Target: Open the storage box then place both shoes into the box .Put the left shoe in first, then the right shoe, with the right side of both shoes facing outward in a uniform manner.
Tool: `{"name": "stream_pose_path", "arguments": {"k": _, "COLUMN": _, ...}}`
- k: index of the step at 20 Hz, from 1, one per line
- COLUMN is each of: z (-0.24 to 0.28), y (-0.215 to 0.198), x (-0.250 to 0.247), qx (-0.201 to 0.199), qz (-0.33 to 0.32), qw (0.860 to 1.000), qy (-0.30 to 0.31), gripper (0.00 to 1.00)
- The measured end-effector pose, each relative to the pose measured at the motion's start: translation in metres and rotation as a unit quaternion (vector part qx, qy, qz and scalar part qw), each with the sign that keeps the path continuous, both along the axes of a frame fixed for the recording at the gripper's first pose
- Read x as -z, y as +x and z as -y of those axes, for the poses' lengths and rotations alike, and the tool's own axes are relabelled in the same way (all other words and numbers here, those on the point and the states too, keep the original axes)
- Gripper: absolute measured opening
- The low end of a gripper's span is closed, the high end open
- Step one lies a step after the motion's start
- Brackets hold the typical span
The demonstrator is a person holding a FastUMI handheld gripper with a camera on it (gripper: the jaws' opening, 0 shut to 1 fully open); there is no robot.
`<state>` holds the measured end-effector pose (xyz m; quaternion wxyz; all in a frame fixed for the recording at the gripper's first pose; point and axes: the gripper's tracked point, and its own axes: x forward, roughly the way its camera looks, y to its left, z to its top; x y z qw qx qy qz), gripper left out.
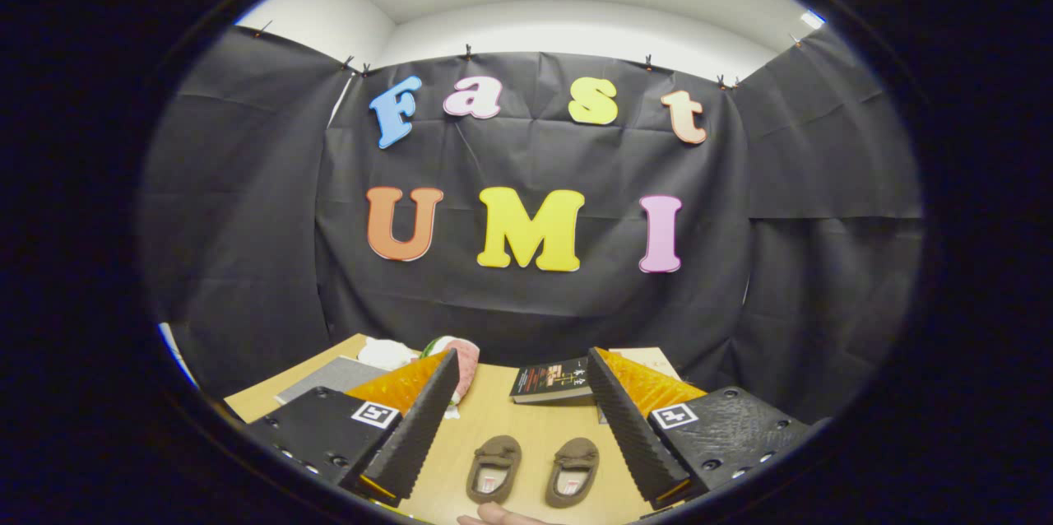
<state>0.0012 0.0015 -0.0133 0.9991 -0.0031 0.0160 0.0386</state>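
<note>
tongs (522, 414) wide open, empty | 2 brown shoes (533, 471) side by side btwn fingers, on table (494, 410)

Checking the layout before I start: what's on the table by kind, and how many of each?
Brown shoes: 2, and, side by side between the open gripper fingers
Dark book: 1
Grey flat item: 1
Soft white, pink and green bundle, kind unclear: 1
Total: 5
</note>
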Motion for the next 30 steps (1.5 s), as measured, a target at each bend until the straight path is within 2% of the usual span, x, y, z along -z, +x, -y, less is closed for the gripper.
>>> {"name": "stream_pose_path", "arguments": {"k": 11, "z": -0.002, "y": 0.025, "x": 0.028, "qx": -0.019, "qz": -0.030, "qw": 0.999, "qy": -0.001, "gripper": 0.95}}
{"name": "stream_pose_path", "arguments": {"k": 18, "z": -0.052, "y": 0.074, "x": 0.083, "qx": -0.075, "qz": -0.094, "qw": 0.993, "qy": 0.022, "gripper": 0.95}}
{"name": "stream_pose_path", "arguments": {"k": 20, "z": -0.080, "y": 0.089, "x": 0.101, "qx": -0.113, "qz": -0.120, "qw": 0.986, "qy": 0.038, "gripper": 0.95}}
{"name": "stream_pose_path", "arguments": {"k": 22, "z": -0.113, "y": 0.101, "x": 0.119, "qx": -0.158, "qz": -0.148, "qw": 0.974, "qy": 0.065, "gripper": 0.96}}
{"name": "stream_pose_path", "arguments": {"k": 24, "z": -0.137, "y": 0.114, "x": 0.143, "qx": -0.187, "qz": -0.180, "qw": 0.962, "qy": 0.082, "gripper": 0.96}}
{"name": "stream_pose_path", "arguments": {"k": 27, "z": -0.179, "y": 0.129, "x": 0.182, "qx": -0.234, "qz": -0.235, "qw": 0.938, "qy": 0.100, "gripper": 0.96}}
{"name": "stream_pose_path", "arguments": {"k": 28, "z": -0.187, "y": 0.133, "x": 0.195, "qx": -0.242, "qz": -0.259, "qw": 0.929, "qy": 0.105, "gripper": 0.96}}
{"name": "stream_pose_path", "arguments": {"k": 30, "z": -0.196, "y": 0.145, "x": 0.214, "qx": -0.241, "qz": -0.280, "qw": 0.920, "qy": 0.131, "gripper": 0.96}}
